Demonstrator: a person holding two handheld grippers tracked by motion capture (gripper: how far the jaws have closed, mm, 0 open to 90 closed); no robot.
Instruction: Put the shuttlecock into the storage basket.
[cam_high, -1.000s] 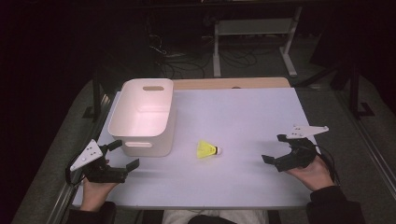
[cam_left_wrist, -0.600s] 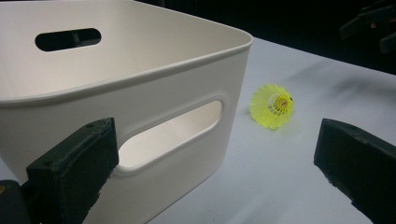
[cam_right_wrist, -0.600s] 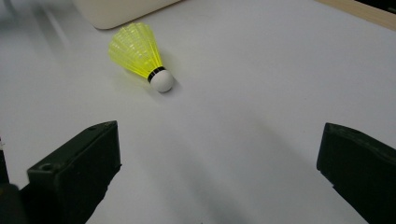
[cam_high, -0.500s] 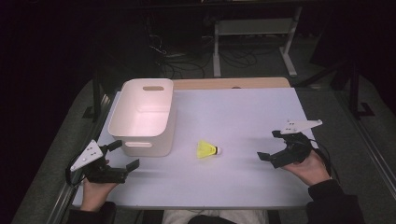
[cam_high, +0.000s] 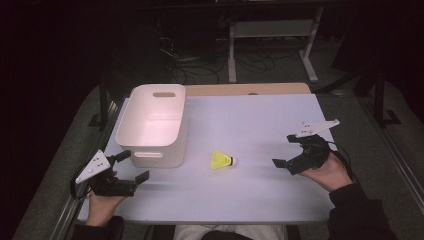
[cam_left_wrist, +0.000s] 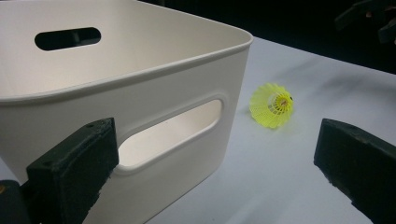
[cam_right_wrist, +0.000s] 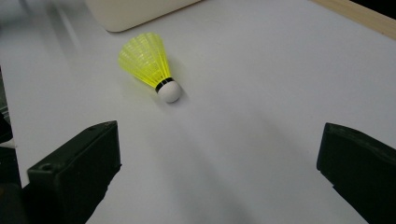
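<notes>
Approaching shuttlecock on tabletop | right claw agape, empty | left claw agape beside bin | next, likely: straddle cork, pinch

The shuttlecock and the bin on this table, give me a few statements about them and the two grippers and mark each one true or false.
1. The yellow shuttlecock lies on its side on the table. True.
2. The shuttlecock is inside the white bin. False: it lies on the table beside the bin, apart from it.
3. The right gripper is shut on the shuttlecock. False: its jaws stand open, away from the shuttlecock.
4. The left gripper is open near the bin's near wall. True.
5. The shuttlecock's white cork tip points toward the bin. False: it points toward the right gripper.
</notes>
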